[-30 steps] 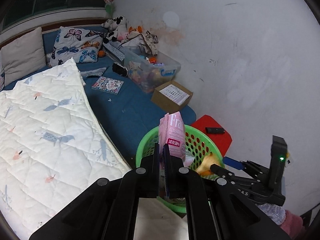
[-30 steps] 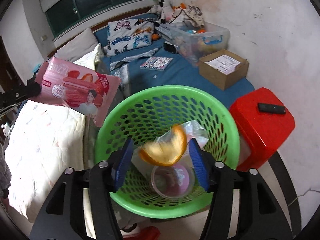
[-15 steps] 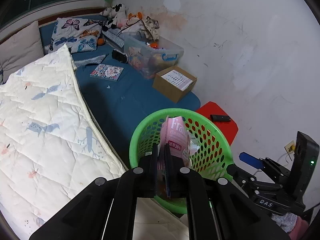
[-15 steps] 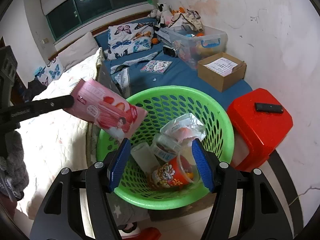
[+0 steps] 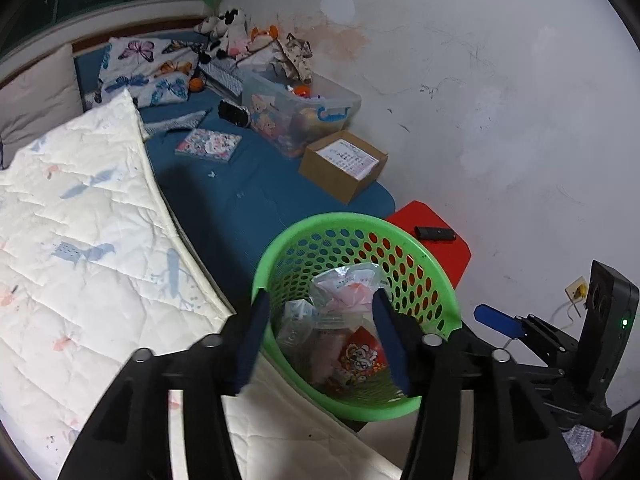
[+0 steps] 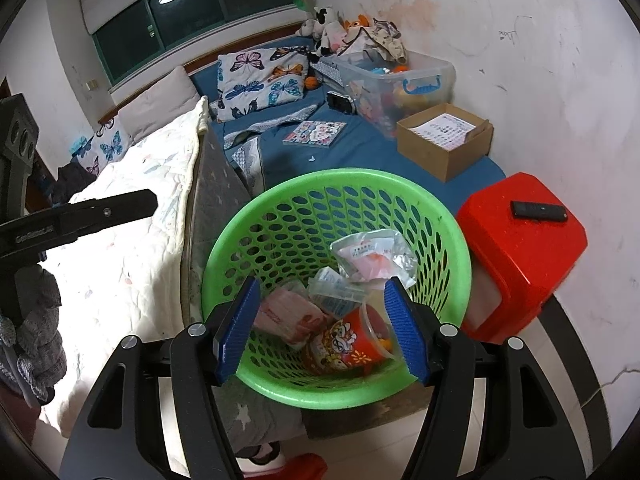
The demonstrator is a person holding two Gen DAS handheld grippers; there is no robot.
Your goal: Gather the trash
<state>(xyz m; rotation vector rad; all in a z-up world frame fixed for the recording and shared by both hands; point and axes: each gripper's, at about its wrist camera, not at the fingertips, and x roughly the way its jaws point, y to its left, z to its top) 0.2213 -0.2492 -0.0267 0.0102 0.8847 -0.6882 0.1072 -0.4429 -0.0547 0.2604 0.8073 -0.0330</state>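
My pads [image 6: 240,328] are blue and ribbed on black arms. Below them sits a bright green basket [image 6: 452,224] pierced with rows of oval holes. Inside lie a pink wrapper [image 6: 288,314], a red cup [image 6: 344,344] printed with a cartoon figure, and a clear, silvery bag [image 6: 372,254]. Beside the basket stands a red stool [image 6: 524,248] bearing a black remote [image 6: 538,211]. The sheet [image 6: 368,152] is dark blue, the quilt [image 6: 132,216] cream with faint blue and pink motifs, the pillow [image 6: 260,76] white with butterflies, the box [image 6: 440,152] brown.
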